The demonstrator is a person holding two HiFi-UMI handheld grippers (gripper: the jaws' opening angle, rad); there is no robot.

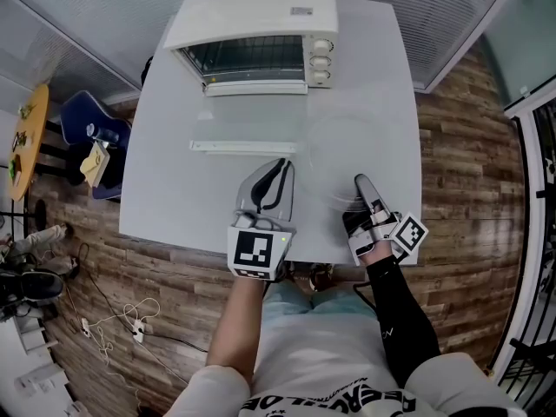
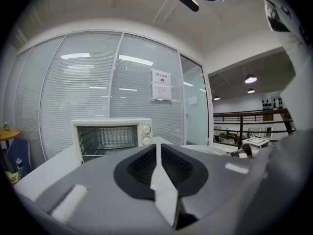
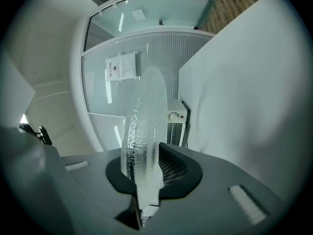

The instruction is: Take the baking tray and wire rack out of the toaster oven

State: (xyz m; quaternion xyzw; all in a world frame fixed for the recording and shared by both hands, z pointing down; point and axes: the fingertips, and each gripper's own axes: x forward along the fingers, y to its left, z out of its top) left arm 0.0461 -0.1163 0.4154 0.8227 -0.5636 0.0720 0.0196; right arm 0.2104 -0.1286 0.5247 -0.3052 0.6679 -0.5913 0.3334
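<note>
The white toaster oven (image 1: 261, 37) stands at the table's far edge with its glass door (image 1: 248, 120) folded down flat; a wire grid shows inside. My right gripper (image 1: 360, 185) is shut on the near rim of a round, textured clear glass tray (image 1: 347, 142) that lies low over the table's right part. In the right gripper view the glass tray (image 3: 144, 116) stands edge-on between the jaws of my right gripper (image 3: 146, 155), and the oven (image 3: 176, 124) shows behind it. My left gripper (image 1: 276, 176) hovers mid-table, shut and holding nothing, and points at the oven (image 2: 112, 136); the left gripper (image 2: 158, 151) has its tips together.
The white table (image 1: 174, 198) ends just in front of me, with wooden floor around it. Blue chairs (image 1: 91, 142) and a yellow round table (image 1: 26, 133) stand to the left. Glass partition walls run behind the oven.
</note>
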